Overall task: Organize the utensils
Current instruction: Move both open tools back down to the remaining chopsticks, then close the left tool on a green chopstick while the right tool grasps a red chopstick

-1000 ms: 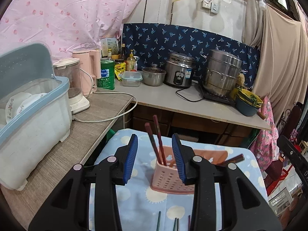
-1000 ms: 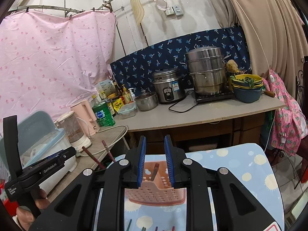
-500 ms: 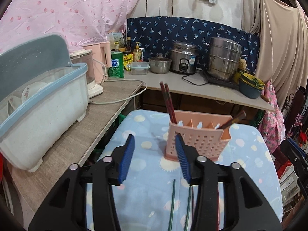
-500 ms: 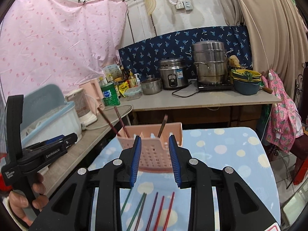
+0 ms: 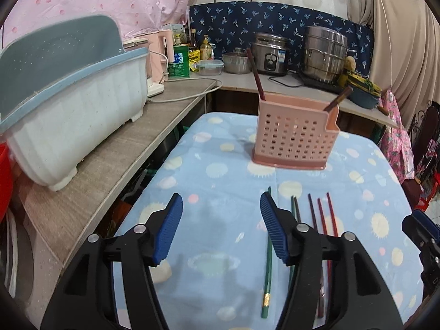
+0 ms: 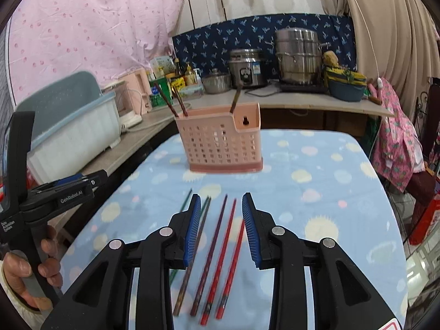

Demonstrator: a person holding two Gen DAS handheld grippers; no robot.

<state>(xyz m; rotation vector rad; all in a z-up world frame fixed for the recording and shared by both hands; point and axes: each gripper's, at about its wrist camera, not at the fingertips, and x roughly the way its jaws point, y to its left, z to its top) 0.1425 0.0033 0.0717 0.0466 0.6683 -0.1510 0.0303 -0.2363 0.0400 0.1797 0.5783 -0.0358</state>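
Both tools have pulled back from the pink utensil holder (image 6: 220, 140) since the earlier frames, bringing the loose chopsticks (image 6: 220, 253) into view. Our left tool (image 5: 221, 231) hovers wide and empty over the sun-print cloth (image 5: 220, 170), the green chopstick (image 5: 267, 264) by its right finger. Our right tool (image 6: 220, 231) gapes, empty, straddling the red pair; we judge that pickup next.

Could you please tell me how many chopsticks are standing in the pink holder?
3: two dark red chopsticks lean at the left end of the pink holder, one brown chopstick nearer its right end. Shorter ones could be hidden inside.
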